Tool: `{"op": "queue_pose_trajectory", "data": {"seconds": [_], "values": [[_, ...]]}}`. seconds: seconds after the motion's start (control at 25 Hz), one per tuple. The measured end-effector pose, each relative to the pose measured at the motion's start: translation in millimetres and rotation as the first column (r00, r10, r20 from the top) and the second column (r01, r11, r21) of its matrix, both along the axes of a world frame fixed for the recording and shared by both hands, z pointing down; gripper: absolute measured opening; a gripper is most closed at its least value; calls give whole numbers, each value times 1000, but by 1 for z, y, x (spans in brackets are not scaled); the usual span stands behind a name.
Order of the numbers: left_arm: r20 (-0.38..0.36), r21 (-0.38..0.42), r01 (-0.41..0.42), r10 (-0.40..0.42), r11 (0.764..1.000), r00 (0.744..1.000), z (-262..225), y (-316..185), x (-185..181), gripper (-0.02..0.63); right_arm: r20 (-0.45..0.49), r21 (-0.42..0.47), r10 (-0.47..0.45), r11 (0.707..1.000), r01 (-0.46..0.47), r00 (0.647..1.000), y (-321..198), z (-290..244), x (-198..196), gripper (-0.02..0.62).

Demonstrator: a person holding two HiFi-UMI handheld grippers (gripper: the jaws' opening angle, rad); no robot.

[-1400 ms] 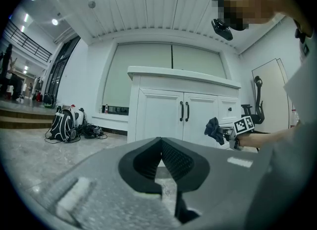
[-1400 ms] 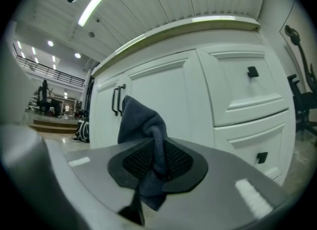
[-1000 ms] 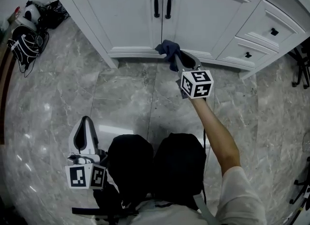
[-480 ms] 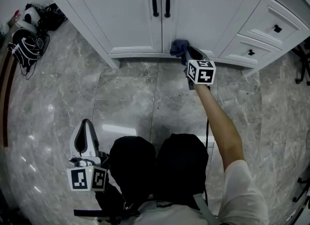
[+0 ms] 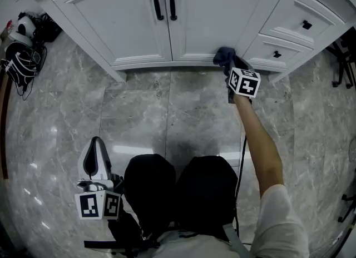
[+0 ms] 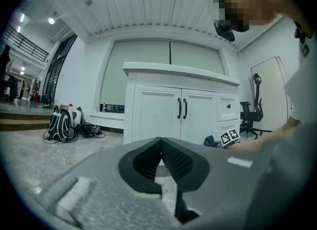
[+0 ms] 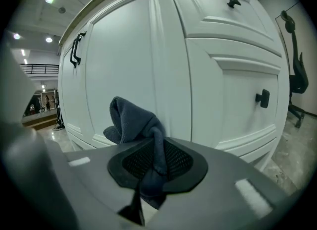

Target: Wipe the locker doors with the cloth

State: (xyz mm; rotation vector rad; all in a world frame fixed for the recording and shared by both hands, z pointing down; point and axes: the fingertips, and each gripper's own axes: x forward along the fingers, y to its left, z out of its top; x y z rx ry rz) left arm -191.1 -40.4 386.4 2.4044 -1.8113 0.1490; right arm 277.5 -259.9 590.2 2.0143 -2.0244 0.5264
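One soft, light cloth [image 7: 132,117], probably limp, best gripped at a thick fold, clamped so by fingers of right gripper [image 7: 157,160] at lower right corner of locker door [image 5: 217,12]; left gripper [image 6: 161,142] fingers closed, empty.

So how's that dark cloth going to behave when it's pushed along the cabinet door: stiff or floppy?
Probably floppy: the cloth bunches and droops in folds above the right tongs. Likely light, since a thin pinch holds it up. It looks soft, so it should drag over the door rather than slide freely.
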Motion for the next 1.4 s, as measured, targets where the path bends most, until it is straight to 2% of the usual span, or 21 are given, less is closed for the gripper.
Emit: {"op": "queue_pose_trajectory", "data": {"seconds": [0.24, 0.4, 0.52, 0.64, 0.8, 0.92, 1.12, 1.4], "values": [[-7, -2, -32, 32, 999, 999, 2, -5, 20, 2, -44, 14, 6, 1000, -6, 999, 15, -10, 21, 66], [-13, -10, -55, 55, 998, 998, 6, -8, 36, 2, -77, 100, -67, 992, 74, 995, 35, -47, 14, 65], [-19, -12, -76, 76, 997, 997, 5, -13, 51, 2, -128, 200, -131, 967, 155, 983, 54, -102, 4, 66], [-31, 5, -92, 92, 996, 995, 0, -19, 66, 2, -149, 303, -149, 934, 188, 978, 66, -169, 9, 66], [-35, 12, -107, 107, 994, 994, -6, -19, 84, 2, -83, 412, -161, 893, 181, 983, 61, -253, 28, 66], [-31, 21, -112, 113, 993, 993, -13, -17, 93, 2, -65, 454, -145, 877, 159, 987, 45, -299, 46, 66], [-26, 40, -116, 117, 992, 993, -23, -15, 104, 2, -59, 456, -100, 882, 116, 993, 19, -332, 75, 66], [-12, 30, -118, 118, 993, 993, -22, -16, 111, 2, -108, 428, -41, 900, 83, 993, 27, -344, 125, 66]]}}
